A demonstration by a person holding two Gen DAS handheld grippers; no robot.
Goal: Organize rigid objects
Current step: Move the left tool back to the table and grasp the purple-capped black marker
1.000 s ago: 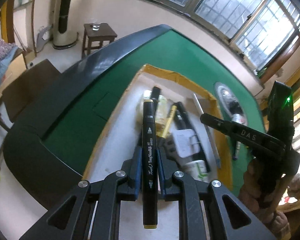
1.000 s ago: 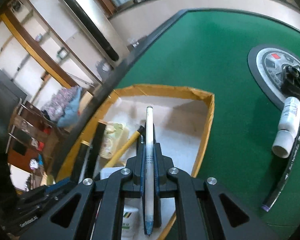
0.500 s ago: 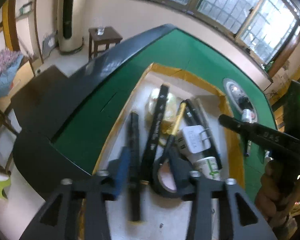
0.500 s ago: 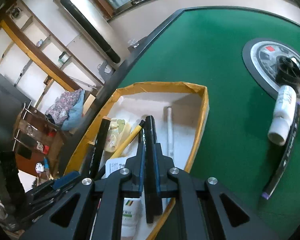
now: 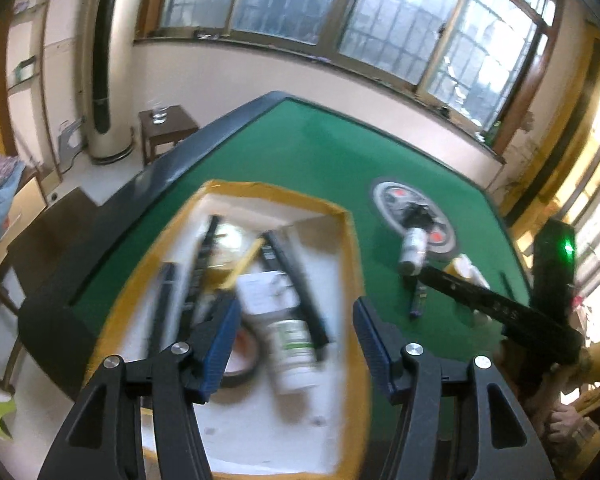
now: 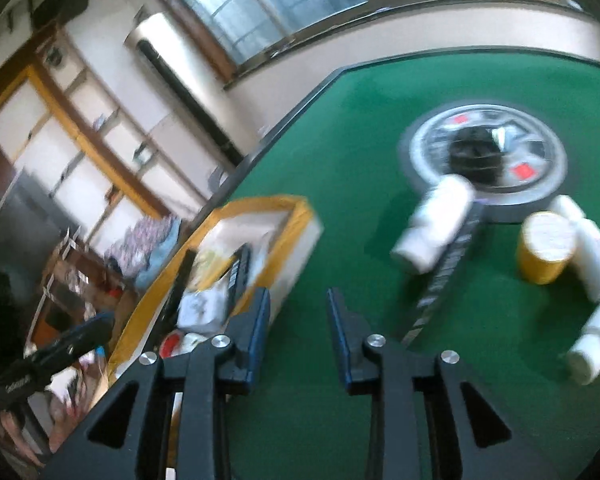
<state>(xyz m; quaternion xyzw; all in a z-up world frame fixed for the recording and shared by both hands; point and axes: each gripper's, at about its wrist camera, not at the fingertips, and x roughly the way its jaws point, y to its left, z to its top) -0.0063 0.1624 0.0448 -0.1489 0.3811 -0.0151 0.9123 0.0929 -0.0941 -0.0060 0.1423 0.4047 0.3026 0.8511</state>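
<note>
A white box with a yellow rim [image 5: 342,216] sits on the green table and holds black markers [image 5: 296,280], a white bottle [image 5: 294,350], a tape roll [image 5: 240,354] and a white charger [image 5: 266,292]. My left gripper [image 5: 294,334] is open and empty above the box. My right gripper [image 6: 298,324] is open and empty over the green felt, right of the box [image 6: 296,216]. On the felt lie a white bottle [image 6: 436,224], a black marker [image 6: 446,272], a yellow-capped container [image 6: 544,248] and another white bottle [image 6: 596,332].
A round grey dial with a black hub [image 6: 480,152] is set in the table centre; it also shows in the left wrist view [image 5: 416,216]. The right gripper's body [image 5: 500,312] reaches across the table's right side. A side table [image 5: 166,124] stands beyond the table edge.
Both grippers let go of their pens into the box and opened. The left one rose and pulled back; the right one swung right toward the items on the felt.
</note>
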